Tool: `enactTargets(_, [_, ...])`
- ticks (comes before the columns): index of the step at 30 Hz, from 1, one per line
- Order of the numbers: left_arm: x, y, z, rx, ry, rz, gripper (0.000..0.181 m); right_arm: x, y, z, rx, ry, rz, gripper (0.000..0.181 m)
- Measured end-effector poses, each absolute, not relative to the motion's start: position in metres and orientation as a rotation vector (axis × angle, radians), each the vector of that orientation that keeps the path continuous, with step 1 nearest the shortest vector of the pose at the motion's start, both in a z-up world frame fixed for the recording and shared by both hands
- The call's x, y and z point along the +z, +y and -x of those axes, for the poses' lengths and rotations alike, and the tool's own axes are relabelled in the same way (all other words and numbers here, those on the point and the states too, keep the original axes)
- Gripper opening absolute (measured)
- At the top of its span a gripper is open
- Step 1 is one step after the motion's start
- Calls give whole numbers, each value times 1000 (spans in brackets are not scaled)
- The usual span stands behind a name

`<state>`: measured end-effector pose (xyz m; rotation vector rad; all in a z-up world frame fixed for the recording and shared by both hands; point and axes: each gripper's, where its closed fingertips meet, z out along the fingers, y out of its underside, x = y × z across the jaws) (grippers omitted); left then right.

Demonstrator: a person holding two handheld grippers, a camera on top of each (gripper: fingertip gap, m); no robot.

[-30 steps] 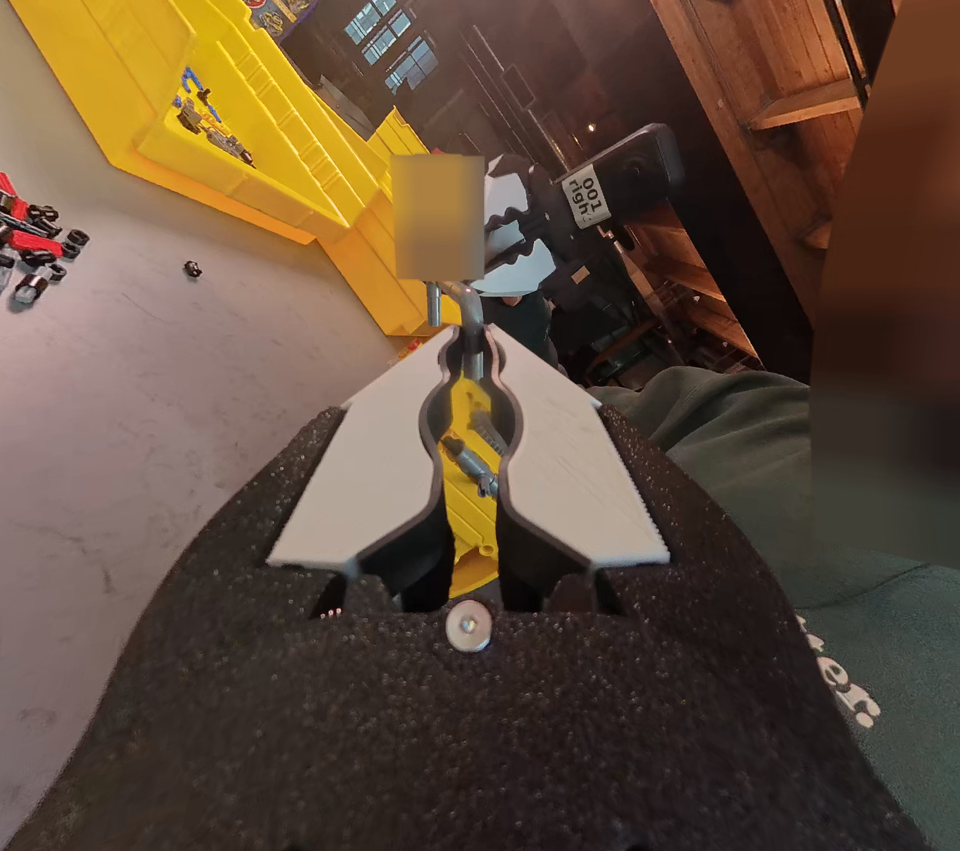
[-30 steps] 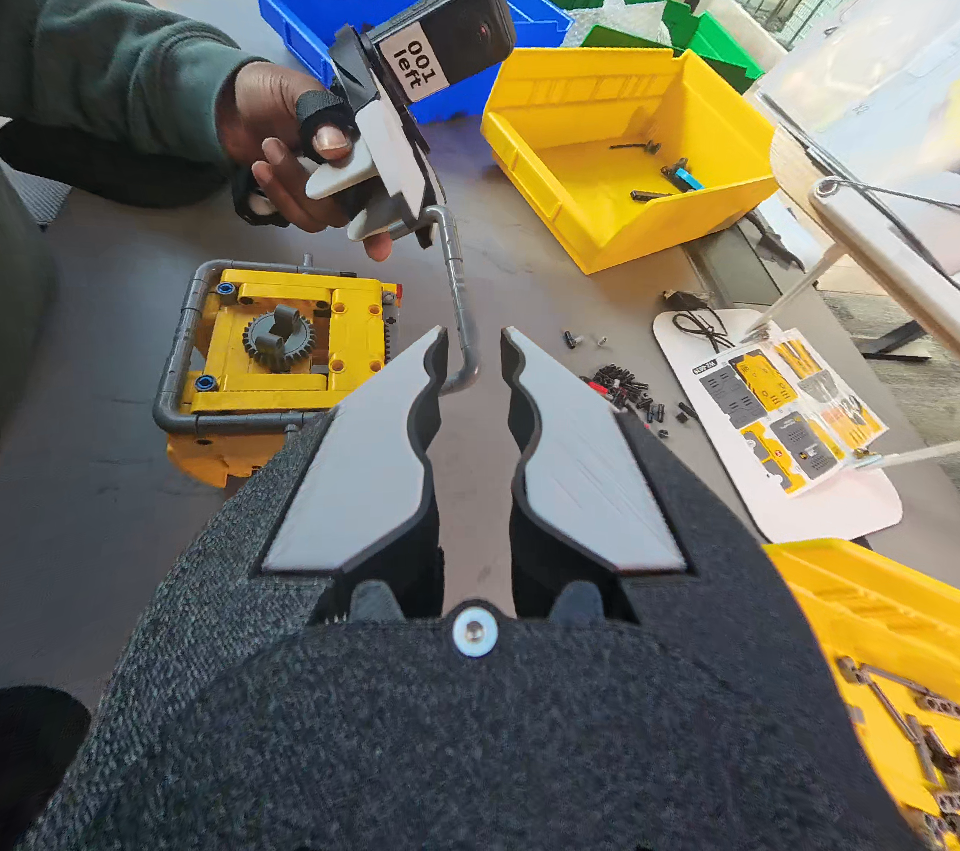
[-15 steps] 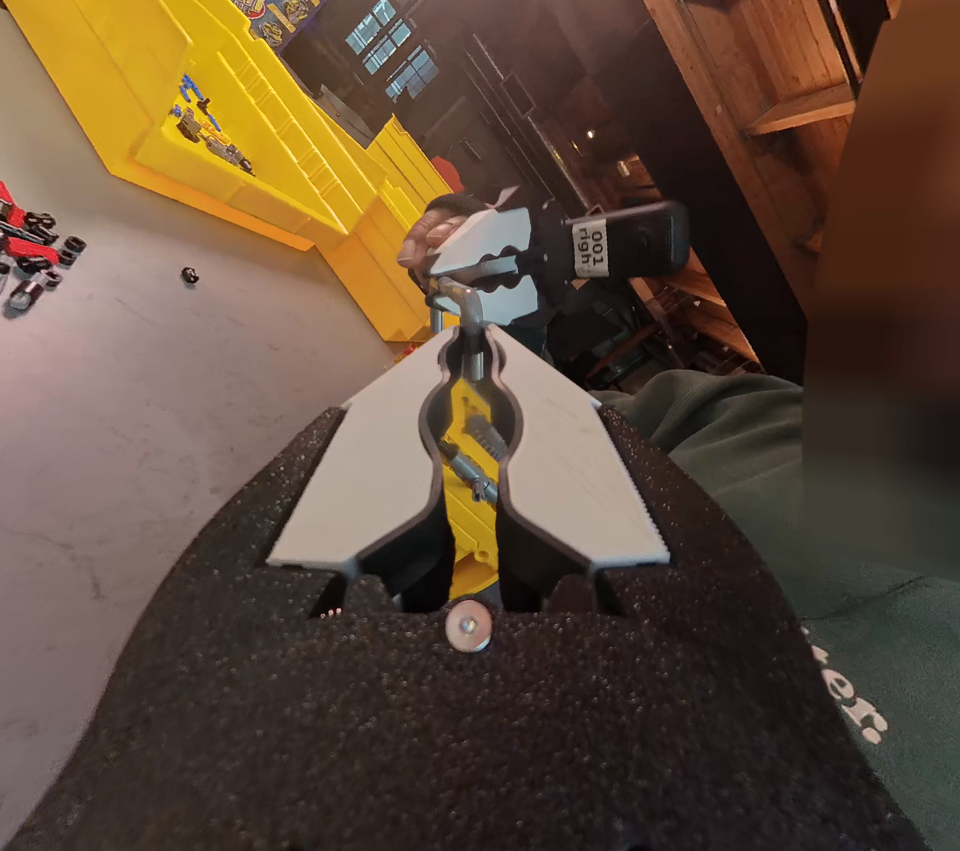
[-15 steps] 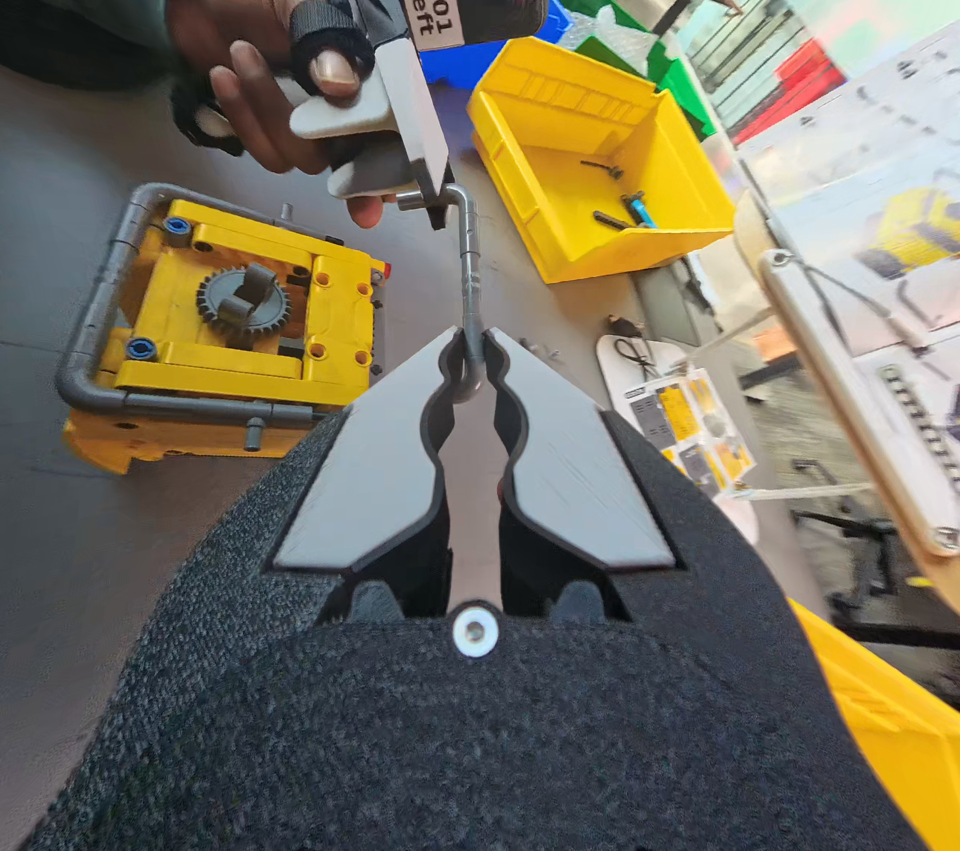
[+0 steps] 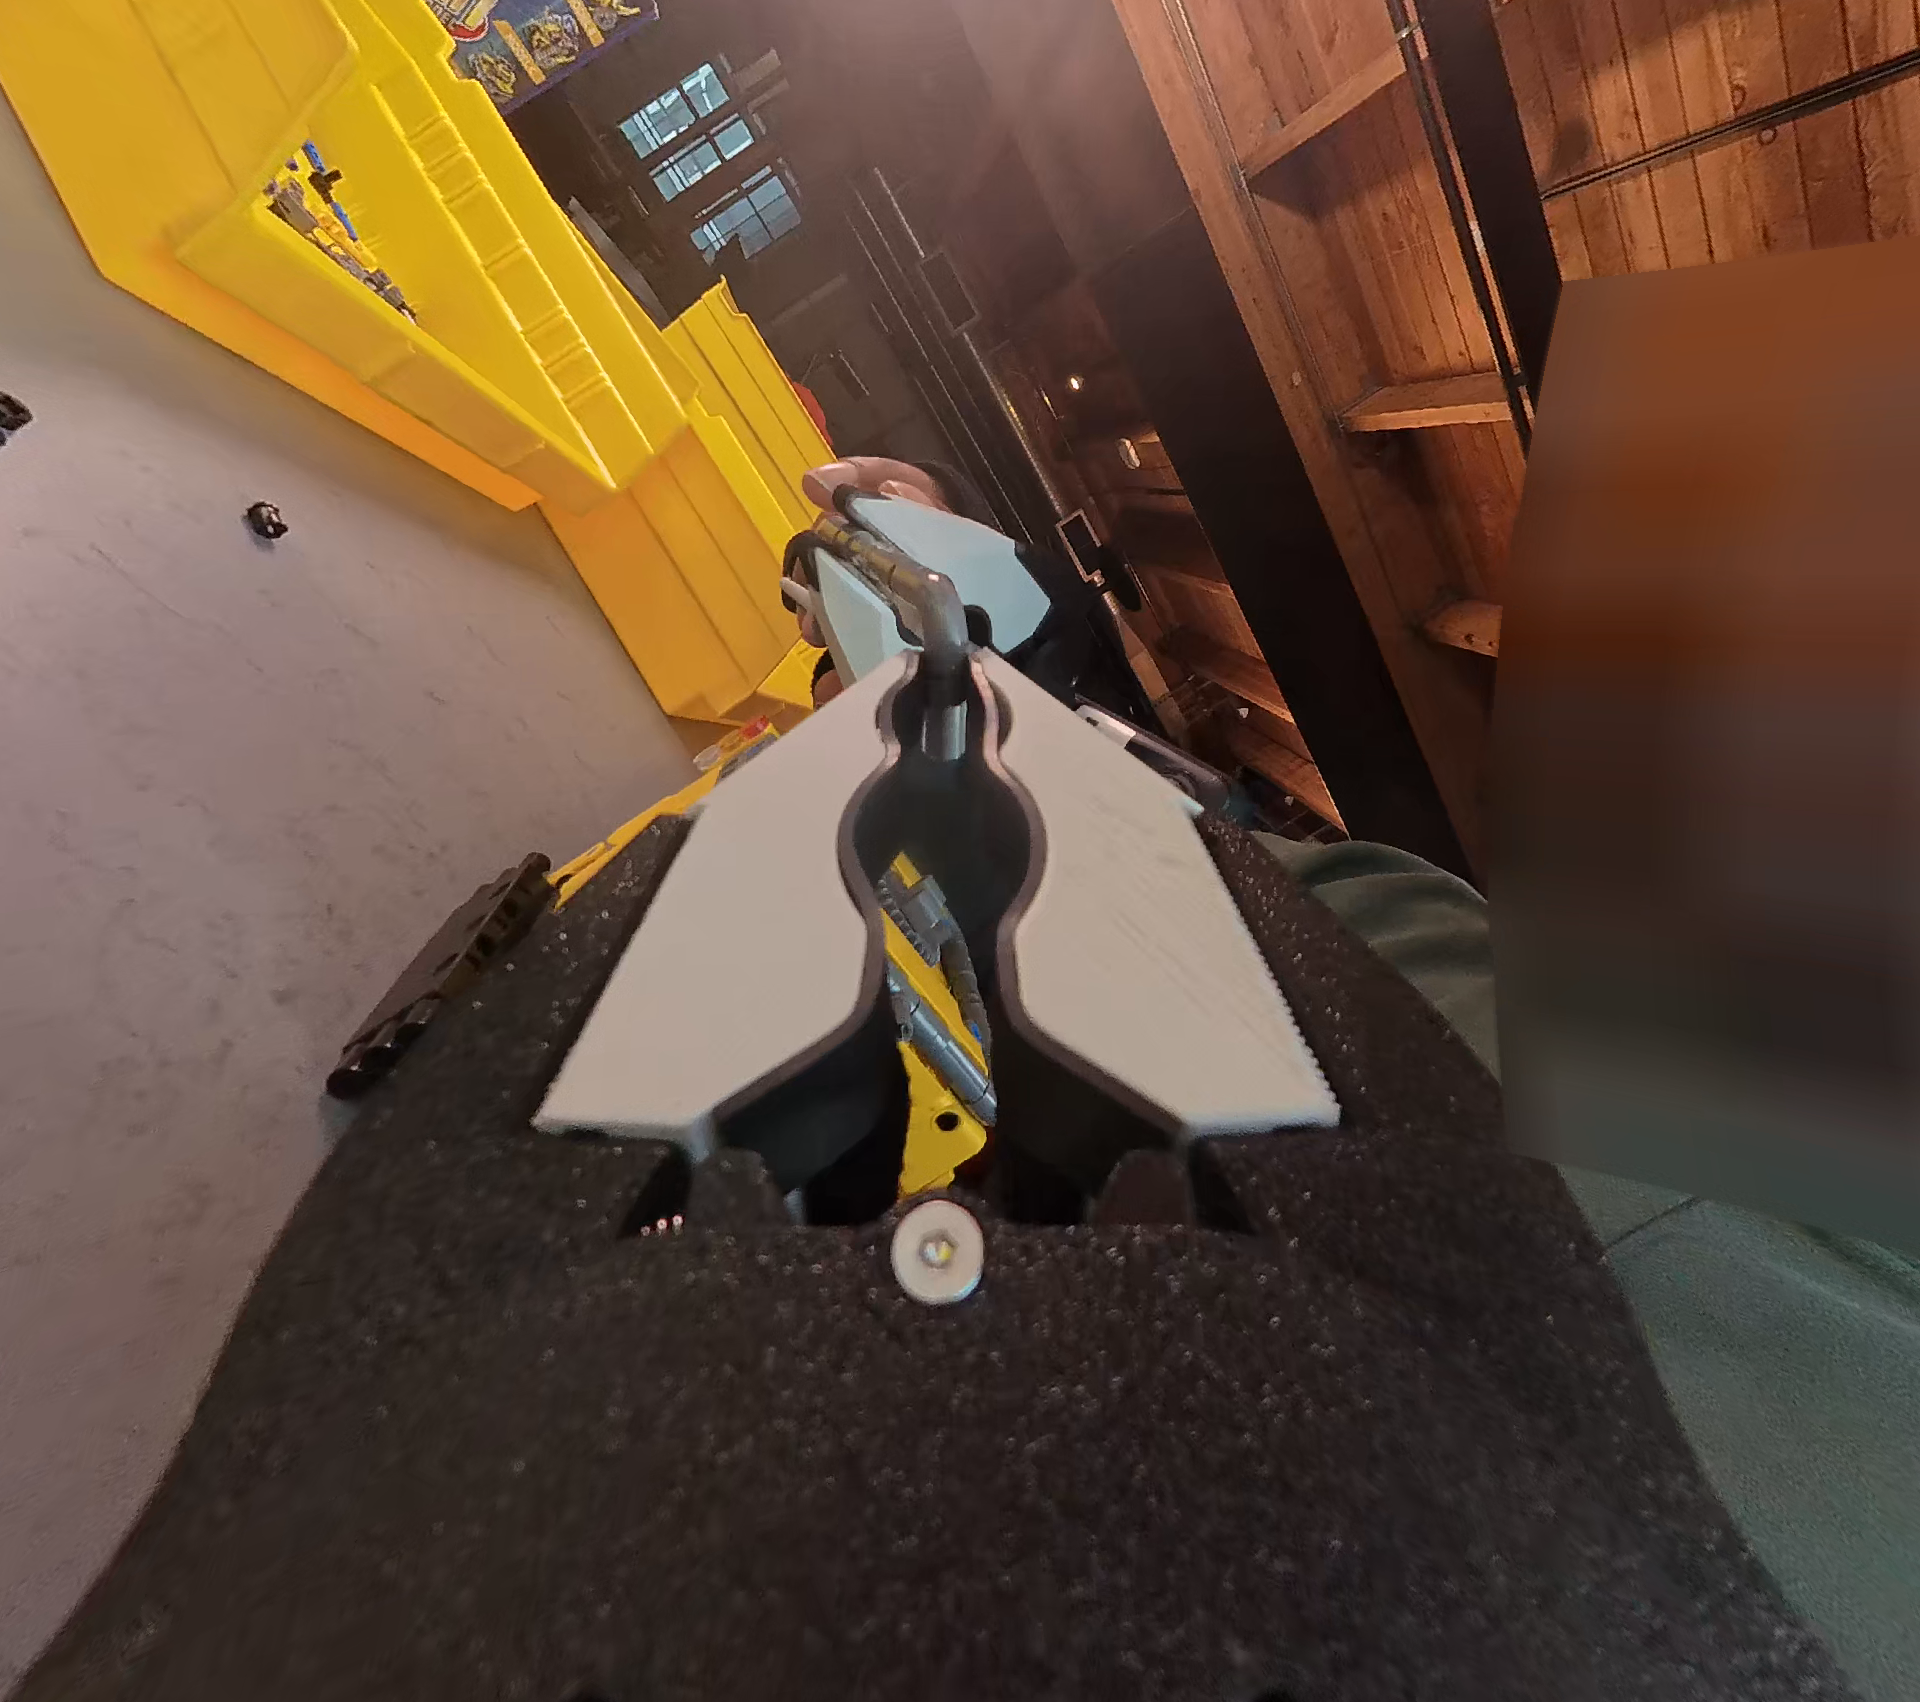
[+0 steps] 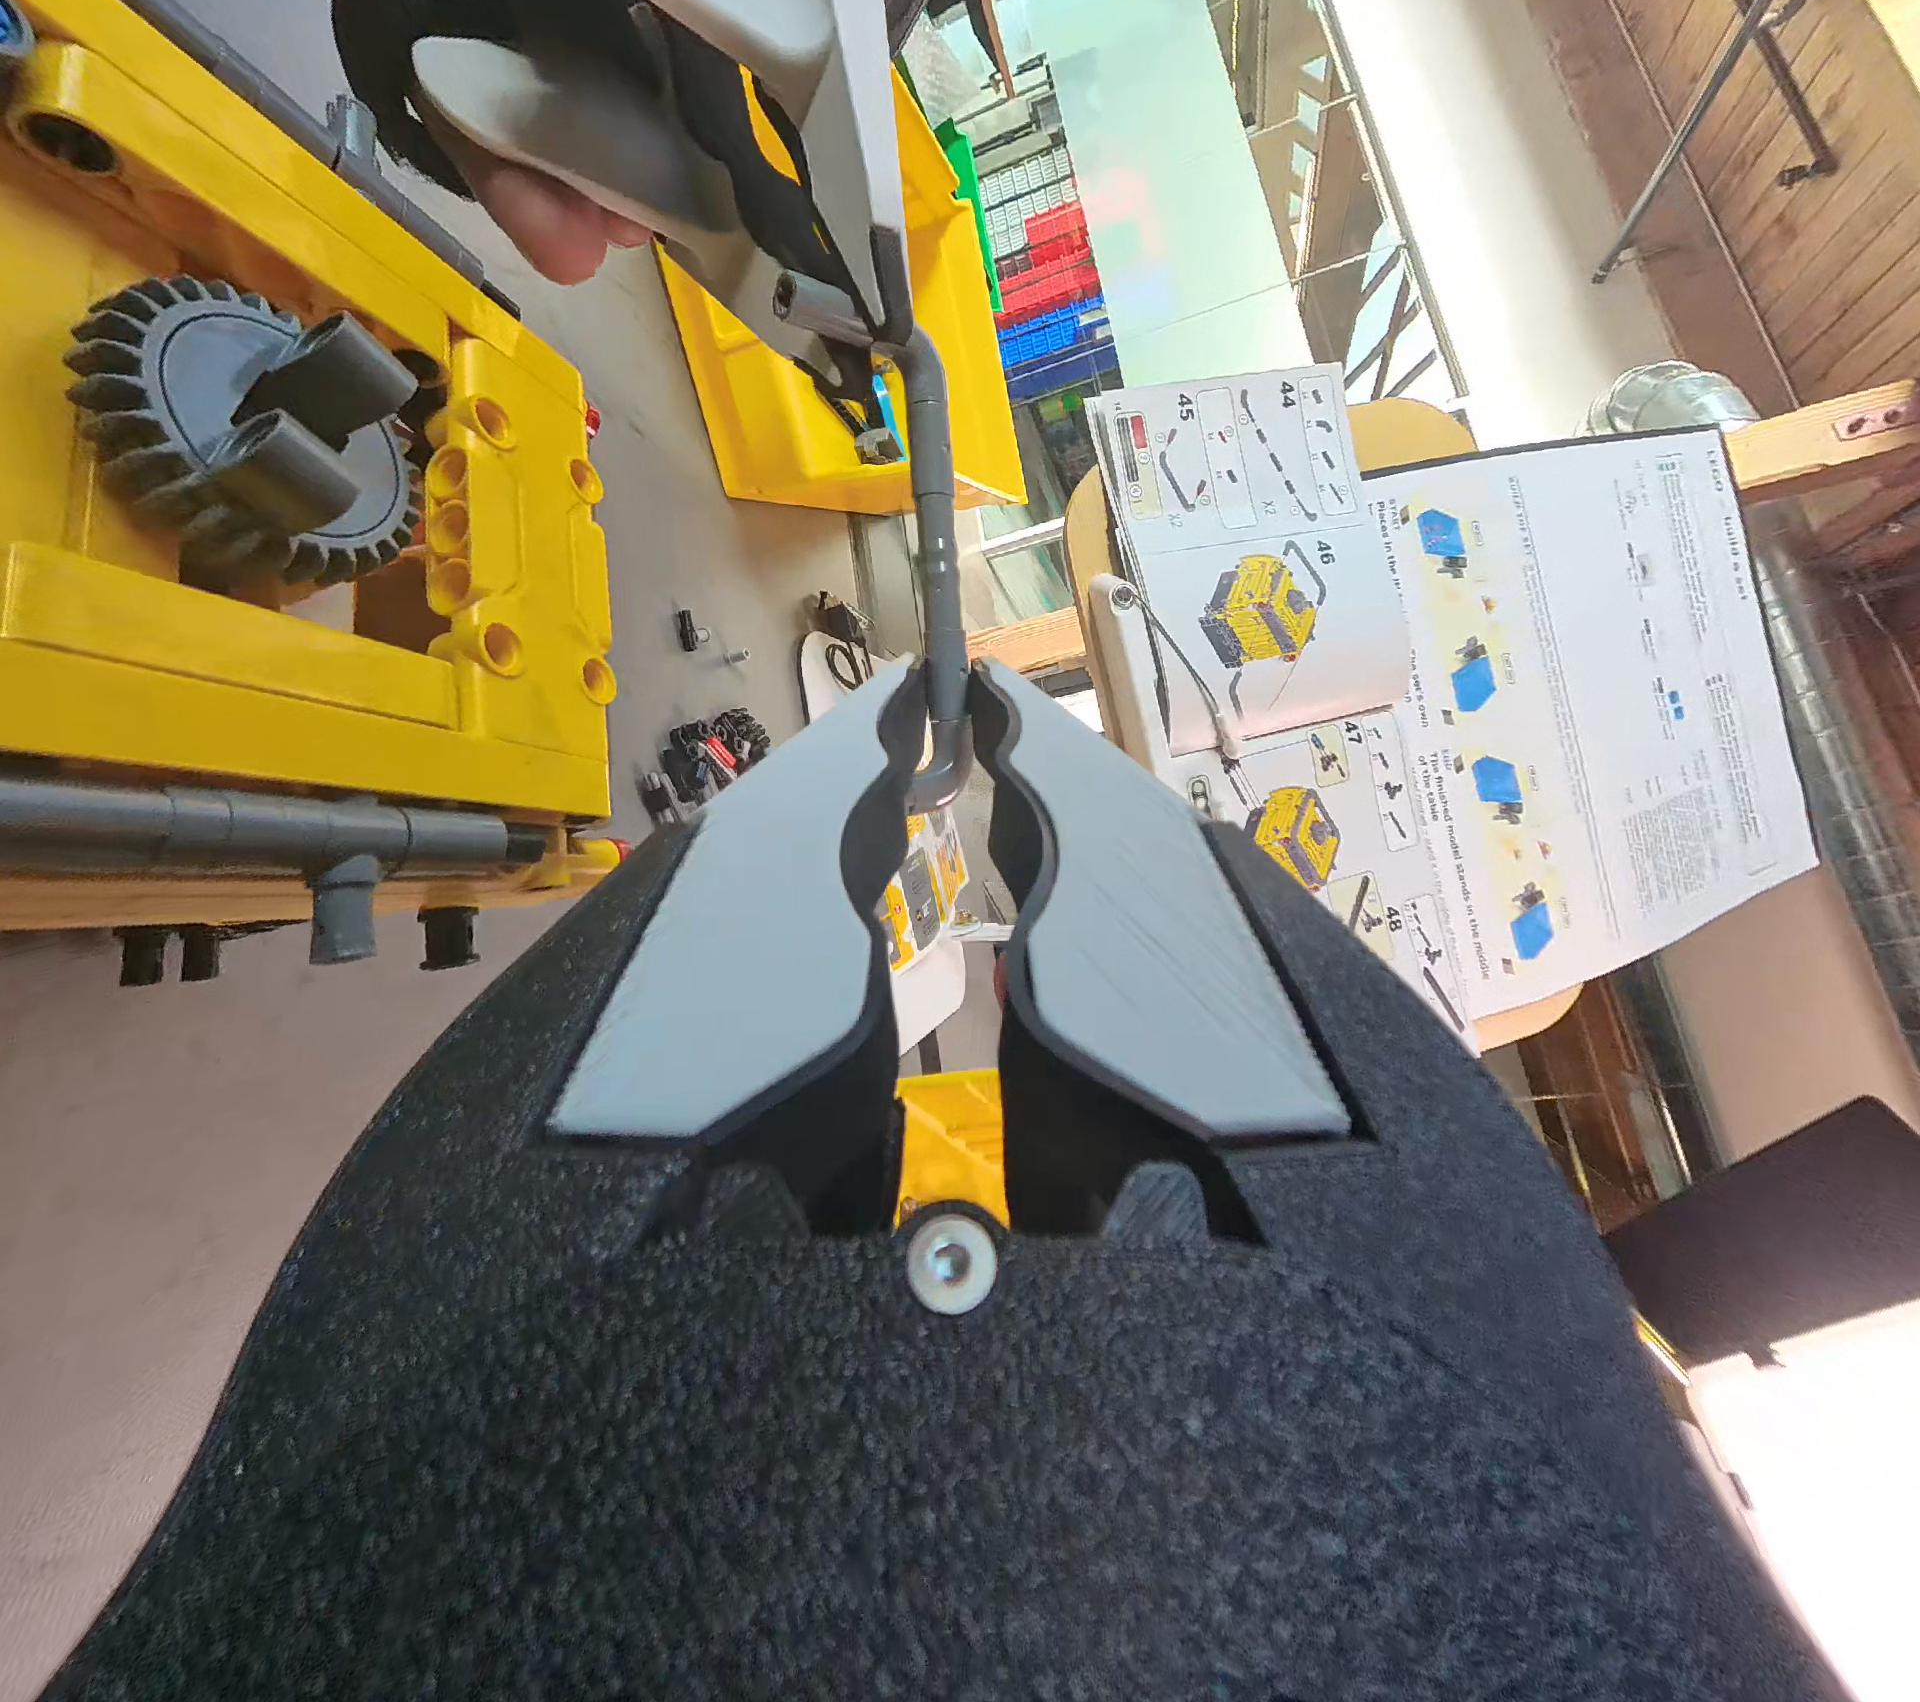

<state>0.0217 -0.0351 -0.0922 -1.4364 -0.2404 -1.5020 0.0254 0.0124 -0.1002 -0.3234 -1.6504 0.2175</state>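
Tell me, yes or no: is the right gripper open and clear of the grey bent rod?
No: the right gripper is shut on the lower end of the grey bent rod.

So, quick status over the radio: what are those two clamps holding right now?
Left hand-held gripper shut on one end of grey bent rod. Right hand-held gripper shut on the other end. Yellow model alongside, not touching.

Workshop or maker lab, grey worktable [image 6: 125,1081], yellow parts bins [image 5: 436,322], building-kit instruction booklet [image 6: 1455,665], wooden plank walls [image 5: 1351,146]
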Motion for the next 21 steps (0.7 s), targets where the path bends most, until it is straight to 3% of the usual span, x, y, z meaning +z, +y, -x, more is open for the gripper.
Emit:
enactTargets(4, [-92,-35,-19,-1501,-250,1425,5,-98,10,-26,278,-1637,351,8])
enactTargets(7, [-91,-36,-17,-1480,-230,1430,6,-95,3,-29,577,-1678,510,18])
enactTargets(12, [-88,-40,-23,-1413,-128,1467,6,-91,3,-38,991,-1761,730,18])
enactTargets(21, [-87,-42,-29,-1399,-81,1487,5,-98,4,-40,919,-1764,659,10])
